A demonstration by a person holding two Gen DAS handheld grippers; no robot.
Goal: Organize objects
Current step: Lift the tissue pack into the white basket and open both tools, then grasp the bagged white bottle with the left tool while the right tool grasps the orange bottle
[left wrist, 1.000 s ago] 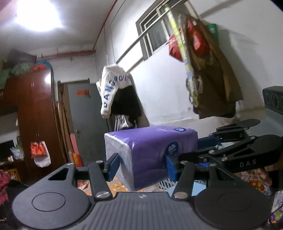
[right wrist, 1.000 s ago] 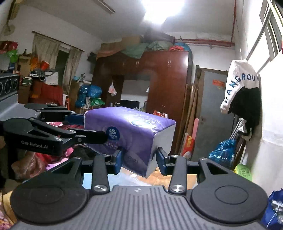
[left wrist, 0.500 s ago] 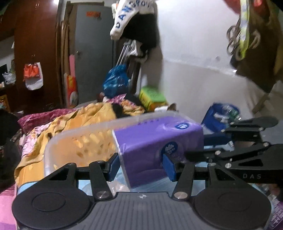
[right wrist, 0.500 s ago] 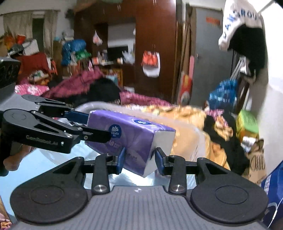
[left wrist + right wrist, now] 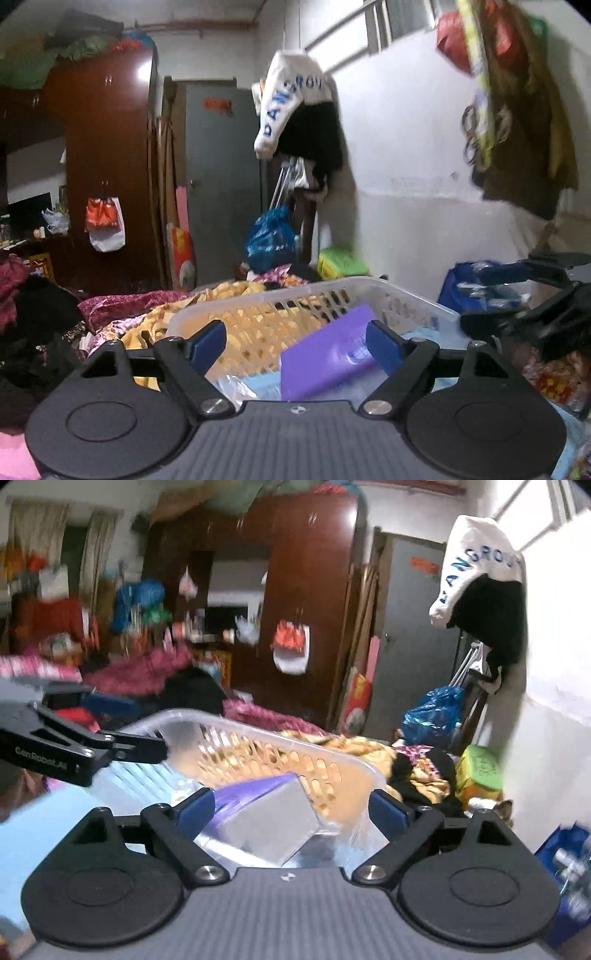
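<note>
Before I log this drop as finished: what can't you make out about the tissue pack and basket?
- Tissue pack: underside hidden by gripper bodies in both views, so what it rests on is unclear.
- Basket: floor and near rim cut off by the grippers.
- Left gripper, right gripper: open, but motion blur hides whether a pad touches the pack.

Blue capitals reading roughly "DANGROU" run across the white hanging cloth garment (image 5: 291, 98). The black left gripper (image 5: 122, 722), seen from the right wrist, carries the white wording "GenRobot.AI" on its arm.
</note>
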